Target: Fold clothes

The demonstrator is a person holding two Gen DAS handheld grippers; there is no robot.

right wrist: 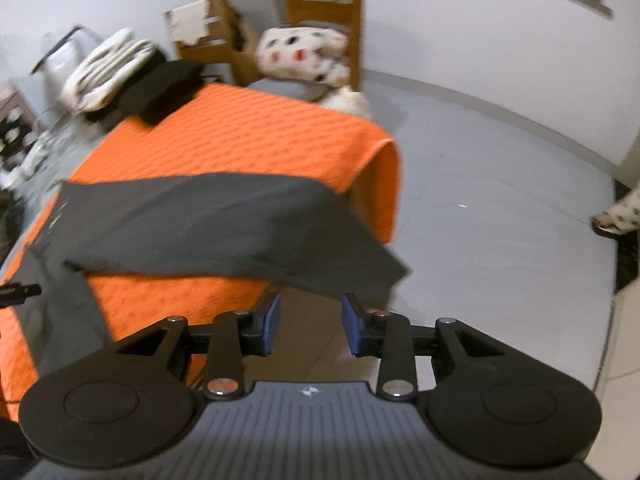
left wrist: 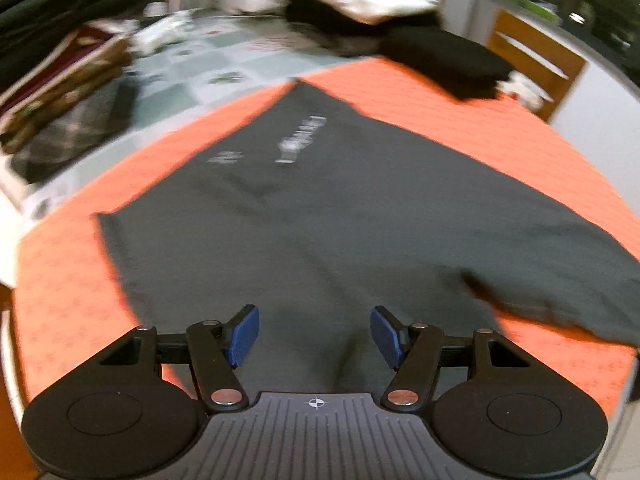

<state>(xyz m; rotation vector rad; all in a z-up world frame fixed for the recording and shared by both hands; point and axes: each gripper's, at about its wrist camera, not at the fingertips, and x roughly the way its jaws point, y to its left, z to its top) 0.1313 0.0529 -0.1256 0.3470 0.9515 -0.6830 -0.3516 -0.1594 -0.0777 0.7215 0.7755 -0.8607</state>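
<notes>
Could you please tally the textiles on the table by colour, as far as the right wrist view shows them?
Dark grey: 1, the spread garment
Orange: 1, the cloth covering the table
Black: 1, the folded pile
Cream: 1, the striped bundle
Total: 4

An orange patterned cloth (right wrist: 248, 136) covers the near end of a table, hanging over its corner, while a grey-green checked tablecloth (left wrist: 192, 76) shows on the far part. Pale walls (right wrist: 480, 40) meet a smooth grey floor (right wrist: 500, 220), and two wooden chairs (right wrist: 324, 4) stand against the wall beyond the table, one carrying a white cushion with coloured spots (right wrist: 304, 56). Another wooden chair (left wrist: 536, 60) appears at the table's edge in the left wrist view, and the light is even and indoor.
</notes>
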